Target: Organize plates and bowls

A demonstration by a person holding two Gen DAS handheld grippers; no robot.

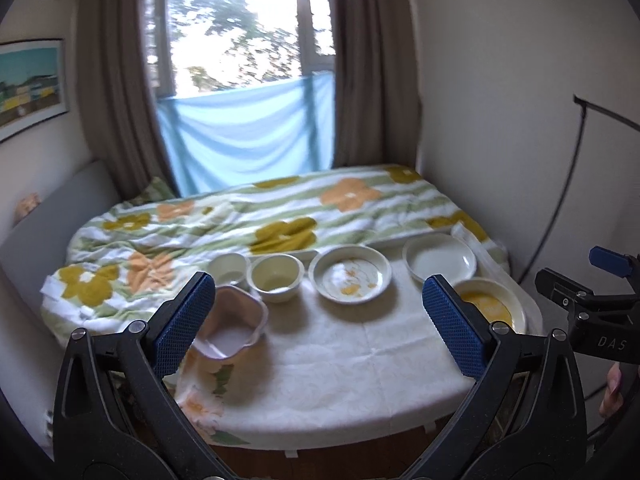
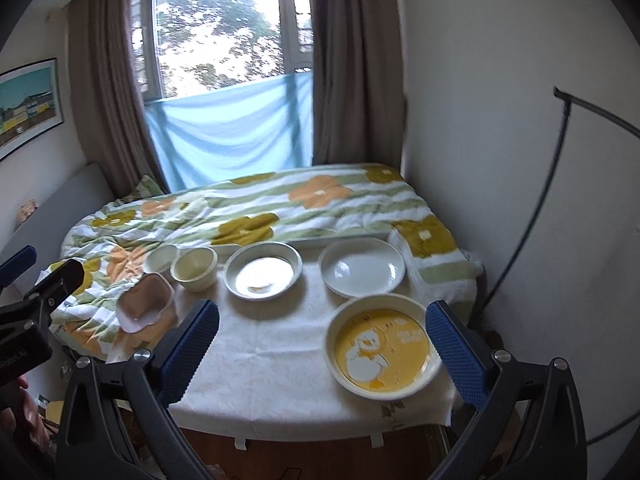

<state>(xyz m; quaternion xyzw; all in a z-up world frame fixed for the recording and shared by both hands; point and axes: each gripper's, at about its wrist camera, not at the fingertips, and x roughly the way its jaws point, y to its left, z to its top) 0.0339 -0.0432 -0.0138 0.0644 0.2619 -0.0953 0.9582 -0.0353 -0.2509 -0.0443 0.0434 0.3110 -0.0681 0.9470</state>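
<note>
From the left wrist camera, the left gripper (image 1: 316, 320) is open wide and holds nothing. It hangs above the near edge of the white cloth (image 1: 320, 344). I count three bowls and three plates. The pink bowl (image 1: 230, 328) sits right by the left finger, partly hidden behind it. Just past it are a small white bowl (image 1: 228, 269) and a cream bowl (image 1: 276, 278), side by side. Ahead in the middle is a plate with orange marks (image 1: 350, 274). Farther right is a white plate (image 1: 439, 260). The yellow plate (image 1: 490, 304) peeks out behind the right finger. The right gripper (image 1: 588, 300) shows at the far right edge; from here I cannot tell if it is open.

From the right wrist camera, the right gripper (image 2: 322, 346) is also open wide and empty. The yellow duck plate (image 2: 380, 350) lies between its fingers, nearer the right one. The same three bowls and three plates show. Behind them lies a flowery blanket (image 2: 248, 216). Part of the left gripper (image 2: 36, 296) shows at the left edge.
</note>
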